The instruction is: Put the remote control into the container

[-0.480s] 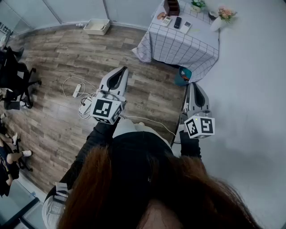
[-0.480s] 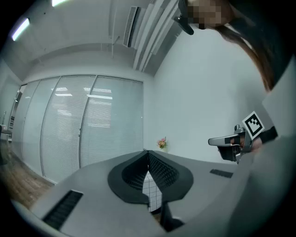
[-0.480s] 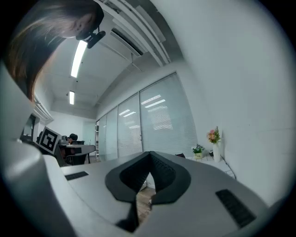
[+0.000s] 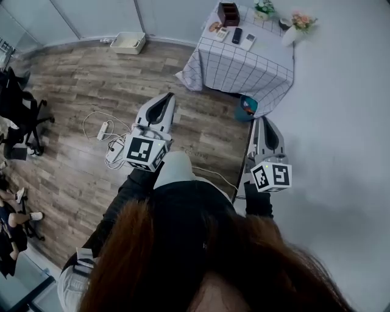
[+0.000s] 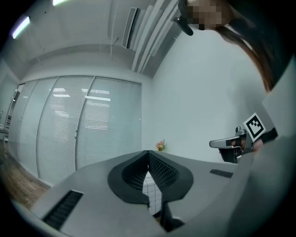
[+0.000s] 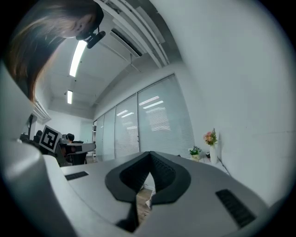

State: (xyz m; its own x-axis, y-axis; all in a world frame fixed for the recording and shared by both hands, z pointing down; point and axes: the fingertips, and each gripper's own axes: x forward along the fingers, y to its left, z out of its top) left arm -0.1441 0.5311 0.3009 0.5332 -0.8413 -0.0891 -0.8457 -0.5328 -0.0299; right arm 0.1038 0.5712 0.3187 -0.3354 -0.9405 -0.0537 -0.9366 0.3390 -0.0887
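While only head view shows the remote control (image 4: pixel 236 35), left hand-held gripper (image 4: pixel 166 97) and right hand-held gripper (image 4: pixel 264 120) are closed.

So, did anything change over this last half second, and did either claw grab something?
Almost nothing. The head view drifted slightly, so the table with the black remote control and the container sits a touch further left in frame. The left claw and right claw remain shut, empty and held out level above the floor. Nothing was taken or let go.
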